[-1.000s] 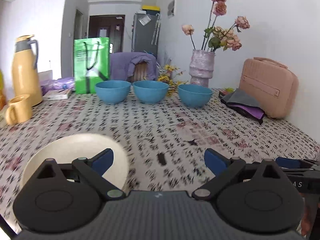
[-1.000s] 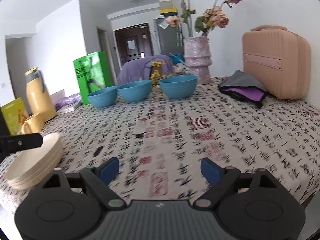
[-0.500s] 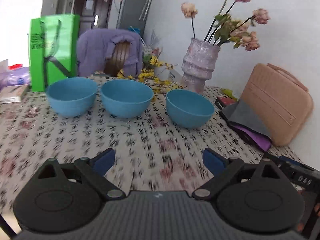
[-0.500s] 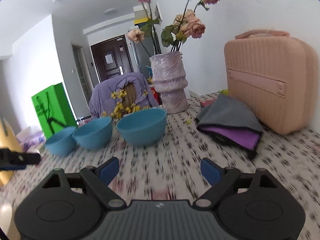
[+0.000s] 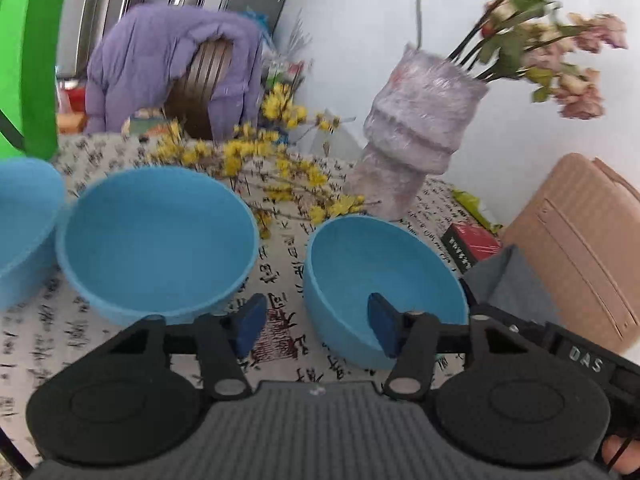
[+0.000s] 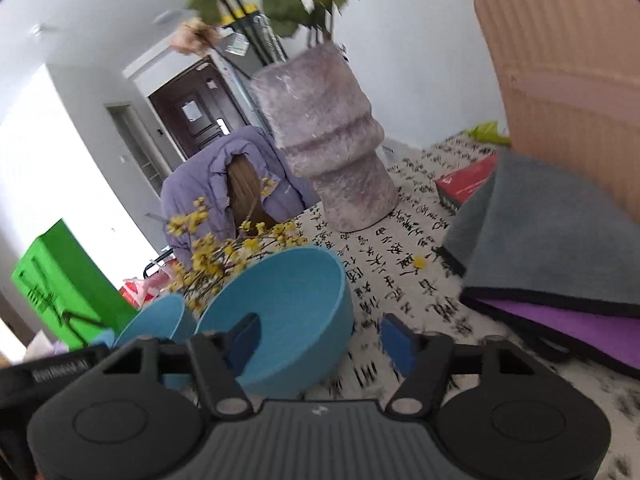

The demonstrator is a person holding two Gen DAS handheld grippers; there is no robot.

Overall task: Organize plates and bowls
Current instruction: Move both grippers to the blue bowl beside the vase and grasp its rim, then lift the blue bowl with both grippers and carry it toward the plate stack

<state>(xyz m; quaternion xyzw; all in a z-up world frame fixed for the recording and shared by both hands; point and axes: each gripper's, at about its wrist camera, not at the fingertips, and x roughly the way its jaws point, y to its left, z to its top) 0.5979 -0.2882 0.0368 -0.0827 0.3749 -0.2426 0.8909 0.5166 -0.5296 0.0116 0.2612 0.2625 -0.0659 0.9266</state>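
- Left wrist view: the left gripper [image 5: 314,326] is closing around the near rim of the right-hand blue bowl [image 5: 380,276], one pad outside the wall and one inside. The pads do not look pressed on yet.
- Middle blue bowl [image 5: 160,240] stands just left of it on the patterned tablecloth [image 5: 280,248], and a third bowl [image 5: 24,220] touches that one at the picture's left edge.
- Right wrist view: the right gripper [image 6: 318,336] is also closing, over the opposite side of the same bowl [image 6: 280,312]. Its left pad sits inside the bowl and its right pad hangs over bare cloth, gripping nothing so far.
- Risk: both grippers are going for one bowl, so they could pull against each other or tip it.
- Risk: a pinch on a thin curved rim may slip.
- Risk: the vase of dried flowers [image 5: 416,136] and loose yellow sprigs [image 5: 280,168] lie just behind, so a careless lift might snag the sprigs or knock the vase.
- Writing: "DAS" shows on the black device [image 5: 584,360] at lower right. The cloth's printed characters and the red box [image 5: 472,244] label are too blurred to read.
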